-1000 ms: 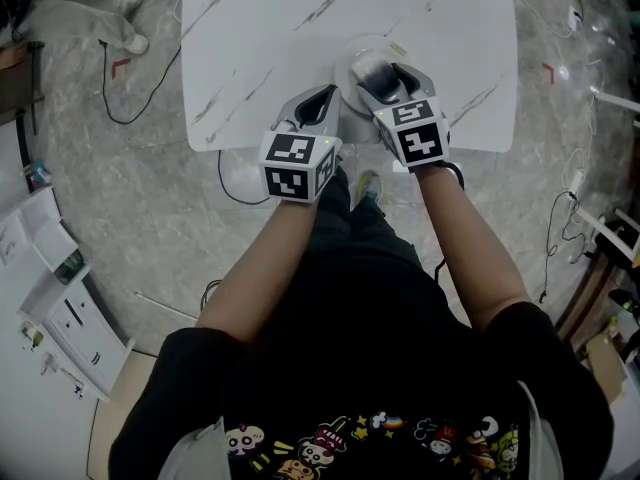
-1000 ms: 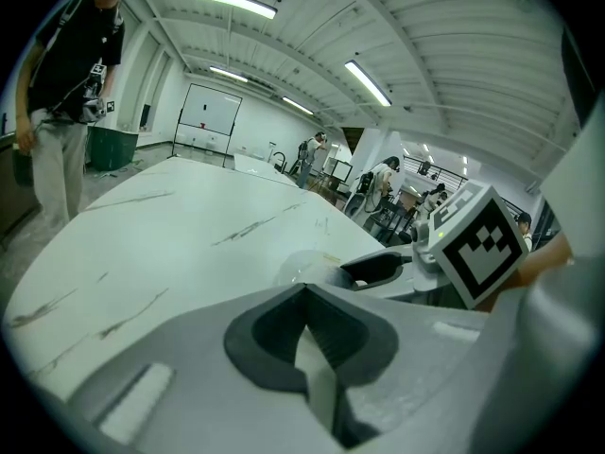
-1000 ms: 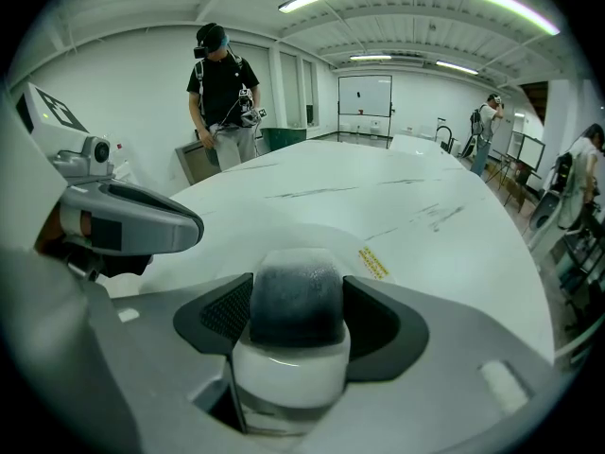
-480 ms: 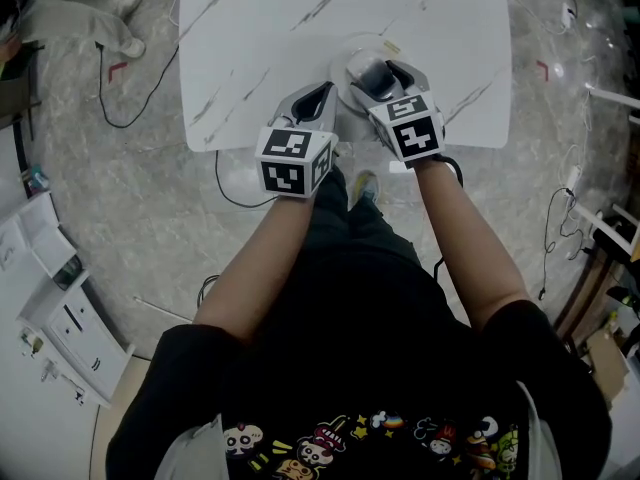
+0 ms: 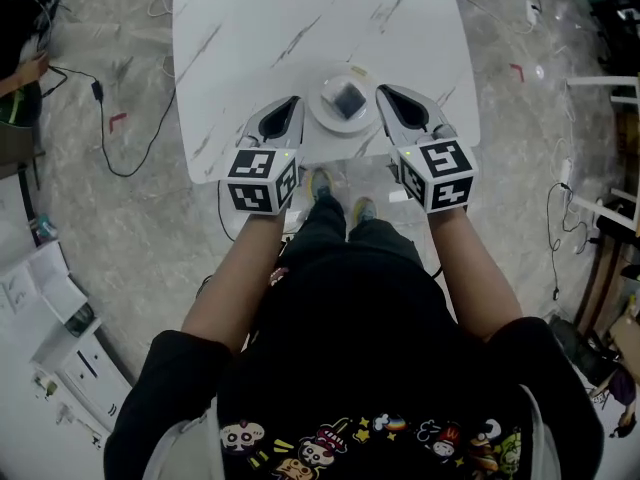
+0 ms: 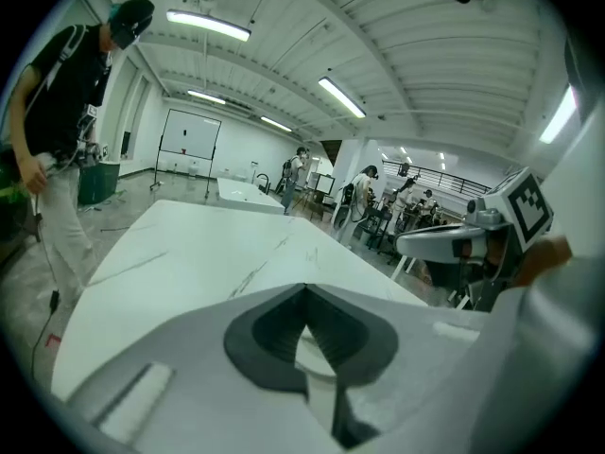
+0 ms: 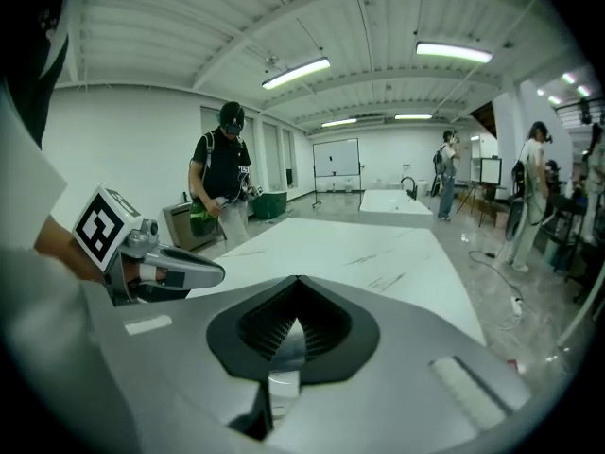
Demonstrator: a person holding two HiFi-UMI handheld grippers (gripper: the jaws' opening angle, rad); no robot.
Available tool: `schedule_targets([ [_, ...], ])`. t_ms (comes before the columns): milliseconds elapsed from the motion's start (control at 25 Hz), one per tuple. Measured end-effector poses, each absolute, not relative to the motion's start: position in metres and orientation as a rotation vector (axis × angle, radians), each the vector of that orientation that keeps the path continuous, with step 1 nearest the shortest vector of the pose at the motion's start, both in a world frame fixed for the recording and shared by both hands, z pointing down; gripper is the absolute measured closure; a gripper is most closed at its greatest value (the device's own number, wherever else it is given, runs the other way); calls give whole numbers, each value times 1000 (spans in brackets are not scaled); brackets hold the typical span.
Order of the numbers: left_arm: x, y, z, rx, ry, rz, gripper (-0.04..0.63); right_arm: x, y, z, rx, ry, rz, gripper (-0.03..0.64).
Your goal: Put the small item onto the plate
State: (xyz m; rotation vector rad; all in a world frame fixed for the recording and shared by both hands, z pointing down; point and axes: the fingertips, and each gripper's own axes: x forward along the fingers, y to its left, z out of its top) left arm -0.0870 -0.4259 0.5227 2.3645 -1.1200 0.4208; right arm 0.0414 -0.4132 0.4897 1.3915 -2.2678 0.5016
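A small dark item (image 5: 347, 97) lies on the round white plate (image 5: 326, 116), close to the near edge of the white marble table (image 5: 250, 28). My left gripper (image 5: 281, 116) hovers just left of the plate, shut with nothing in it; its tips (image 6: 304, 289) meet over the tabletop. My right gripper (image 5: 403, 106) is just right of the plate. Its jaws have just been closing and now meet with nothing between them (image 7: 298, 280). Each gripper view shows the other gripper (image 6: 473, 242) (image 7: 165, 270) off to the side. Neither gripper view shows the plate.
The table's near edge (image 5: 330, 160) runs right below both grippers. Cables (image 5: 120, 88) trail over the floor at the left, and white cabinets (image 5: 60, 318) stand at the lower left. Several people (image 7: 227, 173) stand in the hall behind the table.
My right gripper was over the plate with the dark item at its jaws. It has lifted and pulled back to the right, leaving the item on the plate. The left gripper rose too.
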Motion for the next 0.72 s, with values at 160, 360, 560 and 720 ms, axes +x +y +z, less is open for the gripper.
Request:
schedule_targets([
  [160,-89,-434,492,2437,-1153,389,595,69,-406,457,1536,-2264,417,597],
  [360,-86,-422,459,2508,-1217,330,595,93,-387,444,1647,-2249,416,597],
  [560,-87,-417,436,2544,-1229,259,595,87,-391,430,1687,-2278,361,597],
  [720,-85,-414,424,2581,-1221,246,595,81,-390,416,1725,-2295,326,595],
])
